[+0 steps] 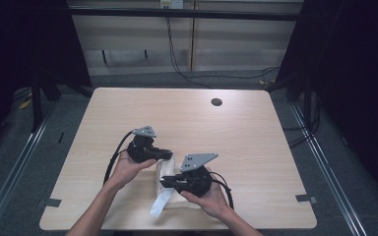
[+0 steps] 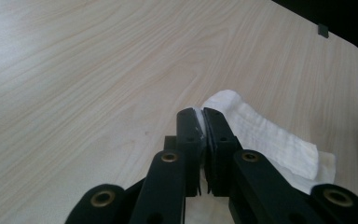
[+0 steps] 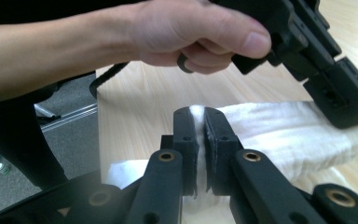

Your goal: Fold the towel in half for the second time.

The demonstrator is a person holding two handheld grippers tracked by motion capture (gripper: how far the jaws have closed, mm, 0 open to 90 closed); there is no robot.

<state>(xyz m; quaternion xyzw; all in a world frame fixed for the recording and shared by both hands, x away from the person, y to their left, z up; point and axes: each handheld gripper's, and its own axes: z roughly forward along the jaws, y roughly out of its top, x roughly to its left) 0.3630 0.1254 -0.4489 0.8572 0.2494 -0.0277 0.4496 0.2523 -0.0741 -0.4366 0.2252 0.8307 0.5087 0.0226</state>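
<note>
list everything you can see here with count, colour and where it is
cloth: one, white, near edge of the table, pinched by both grippers, one end hanging toward the near edge
table: one, light wood, centre of the high view
round hole: one, dark, far right part of the tabletop
tape pieces: two, grey, at the near left and near right table edges
cables: several, black, down the back wall and across the floor behind the table
wall socket: one, pale, top of the back wall
left gripper: one, black, shut on the cloth
right gripper: one, black, shut on the cloth
hands: two, one on each gripper
</note>
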